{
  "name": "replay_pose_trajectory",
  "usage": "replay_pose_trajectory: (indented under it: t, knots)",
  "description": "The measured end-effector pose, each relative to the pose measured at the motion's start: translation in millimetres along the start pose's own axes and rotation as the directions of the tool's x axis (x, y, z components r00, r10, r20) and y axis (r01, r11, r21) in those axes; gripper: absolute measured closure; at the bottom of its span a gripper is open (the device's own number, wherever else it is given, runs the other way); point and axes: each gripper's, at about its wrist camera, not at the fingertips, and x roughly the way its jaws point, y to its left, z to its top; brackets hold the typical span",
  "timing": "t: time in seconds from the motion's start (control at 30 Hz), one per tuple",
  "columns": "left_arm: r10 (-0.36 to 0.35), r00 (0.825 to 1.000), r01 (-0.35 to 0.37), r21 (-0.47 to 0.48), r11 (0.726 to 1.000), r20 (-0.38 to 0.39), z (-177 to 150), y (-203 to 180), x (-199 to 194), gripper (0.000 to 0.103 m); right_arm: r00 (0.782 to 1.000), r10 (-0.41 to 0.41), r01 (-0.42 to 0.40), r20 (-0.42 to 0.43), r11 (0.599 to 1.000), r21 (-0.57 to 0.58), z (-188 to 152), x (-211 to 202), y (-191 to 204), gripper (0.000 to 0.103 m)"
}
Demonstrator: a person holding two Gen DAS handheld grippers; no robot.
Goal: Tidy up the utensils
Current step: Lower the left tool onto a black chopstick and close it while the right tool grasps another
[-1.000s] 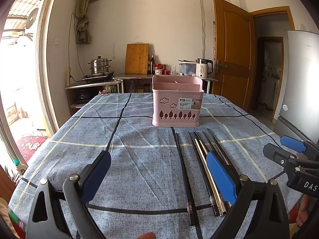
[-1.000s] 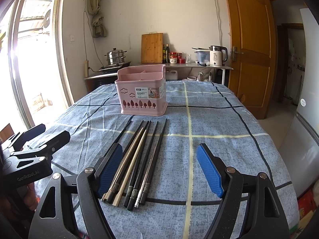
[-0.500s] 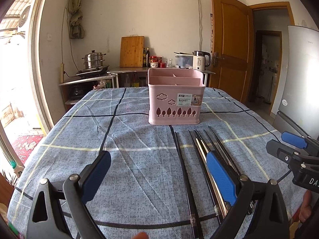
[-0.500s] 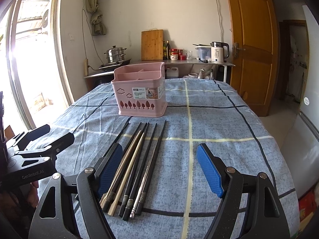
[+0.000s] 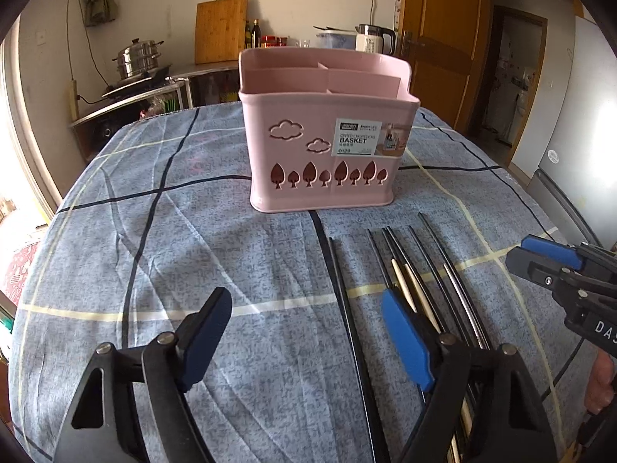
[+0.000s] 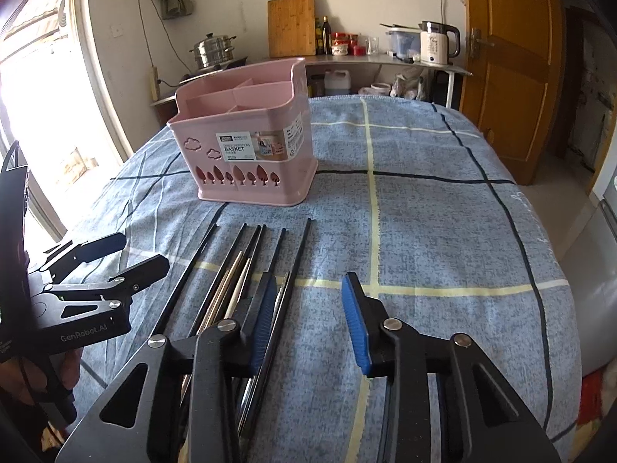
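A pink divided utensil basket stands upright on the blue checked tablecloth; it also shows in the right wrist view. Several chopsticks, black, steel and wooden, lie side by side in front of it, pointing at it; they also show in the right wrist view. One black chopstick lies apart on the left. My left gripper is open and empty above that chopstick. My right gripper is open, partly narrowed, and empty over the right edge of the chopsticks.
A counter along the far wall holds a steel pot, a cutting board, bottles and a kettle. A wooden door is at the right. The table edge drops off at the right.
Both grippers have moved forward and lower toward the chopsticks and basket. The right gripper's fingers have come closer together. Nothing has been picked up.
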Motion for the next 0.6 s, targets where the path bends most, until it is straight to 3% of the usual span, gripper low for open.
replay_pose_trajectory:
  t: [0.23,0.6]
  knots:
    - [-0.036,0.995,0.035,-0.01,0.999,-0.097,11,-4,32,0.034,0.993,0.042,-0.042,-0.109,0.999,-0.002,20,43,1,0.084]
    - [-0.002,0.993,0.008,0.046,0.999,-0.119,20,-15,46,0.05,0.983,0.036,-0.039,-0.18,0.999,-0.008,27,80,3,0.092]
